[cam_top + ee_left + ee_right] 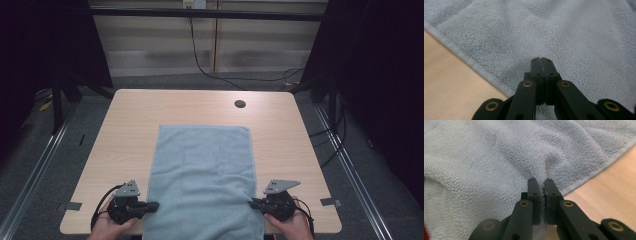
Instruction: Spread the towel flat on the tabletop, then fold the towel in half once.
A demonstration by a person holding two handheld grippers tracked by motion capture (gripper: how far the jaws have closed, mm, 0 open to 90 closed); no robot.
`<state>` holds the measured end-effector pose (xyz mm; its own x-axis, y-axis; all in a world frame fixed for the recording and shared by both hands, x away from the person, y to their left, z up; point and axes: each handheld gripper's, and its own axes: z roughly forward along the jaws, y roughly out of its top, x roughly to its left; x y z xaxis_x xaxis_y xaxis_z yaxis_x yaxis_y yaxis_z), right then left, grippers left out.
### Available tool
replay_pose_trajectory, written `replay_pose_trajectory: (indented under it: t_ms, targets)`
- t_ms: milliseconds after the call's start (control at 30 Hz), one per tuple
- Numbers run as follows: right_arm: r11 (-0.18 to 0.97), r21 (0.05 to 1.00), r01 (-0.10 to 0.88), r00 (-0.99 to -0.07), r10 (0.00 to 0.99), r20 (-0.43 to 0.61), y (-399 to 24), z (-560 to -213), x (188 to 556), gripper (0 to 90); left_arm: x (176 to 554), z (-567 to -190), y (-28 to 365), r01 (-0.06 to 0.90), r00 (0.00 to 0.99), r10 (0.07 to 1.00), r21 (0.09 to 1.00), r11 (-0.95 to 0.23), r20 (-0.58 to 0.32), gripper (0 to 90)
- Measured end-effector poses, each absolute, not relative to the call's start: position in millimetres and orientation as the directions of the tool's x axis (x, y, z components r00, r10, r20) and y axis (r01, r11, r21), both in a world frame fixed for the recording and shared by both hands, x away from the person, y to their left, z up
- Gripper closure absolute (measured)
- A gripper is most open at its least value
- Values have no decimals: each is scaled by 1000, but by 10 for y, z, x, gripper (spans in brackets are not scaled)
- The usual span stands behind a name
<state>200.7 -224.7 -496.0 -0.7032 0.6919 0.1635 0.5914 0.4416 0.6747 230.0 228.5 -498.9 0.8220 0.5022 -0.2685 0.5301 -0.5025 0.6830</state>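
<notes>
A pale blue towel (202,170) lies flat on the wooden table (150,107), its near end hanging over the front edge. My left gripper (156,205) rests at the towel's left edge near the front. In the left gripper view its jaws are pressed together, so the left gripper (541,60) is shut above the towel (574,32); I see no cloth between the tips. My right gripper (251,202) sits at the towel's right edge. In the right gripper view the right gripper (540,181) is shut on a raised fold of the towel (486,152).
A round cable hole (240,104) sits near the table's far edge. Grey tape marks (73,205) lie at the front corners. Bare wood (449,82) flanks the towel on both sides. Black cables (220,75) run over the floor behind the table.
</notes>
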Motion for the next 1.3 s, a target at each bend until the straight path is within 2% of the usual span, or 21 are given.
replay_pose_trajectory:
  t_ms: [233,333,400,567,700,867,933,1067,1133,1300]
  targets:
    - [477,663,577,-727,670,151,-2171,-4926,1807,845,2083,-4964,2286,519,837,473,675,-525,-275,878]
    - [459,679,573,-721,676,152,-2193,-4887,1801,770,2106,-4922,2289,517,834,479,693,-503,-275,770]
    - [422,709,566,-718,675,171,-2232,-4838,1835,707,2200,-4896,2270,520,828,488,703,-484,-277,716]
    - [377,741,555,-699,695,170,-2291,-4759,2048,622,2545,-4808,2222,535,801,530,732,-423,-279,594]
    - [361,760,540,-687,711,150,-2289,-4672,2250,563,2834,-4736,2207,545,775,575,738,-397,-263,540]
    - [335,779,530,-671,727,144,-2290,-4574,2512,545,3178,-4703,2170,554,747,621,739,-383,-239,510]
    - [342,772,536,-664,736,135,-2274,-4597,2654,540,3314,-4725,2165,555,730,645,745,-369,-225,500]
    - [352,748,562,-650,748,136,-2241,-4692,2948,533,3561,-4774,2200,591,698,671,731,-340,-252,489]
    - [349,746,567,-645,752,138,-2225,-4725,3078,527,3641,-4795,2188,588,682,697,732,-343,-221,479]
    - [372,732,571,-640,760,112,-2113,-4797,3366,523,3833,-4894,2163,596,663,723,721,-352,-195,524]
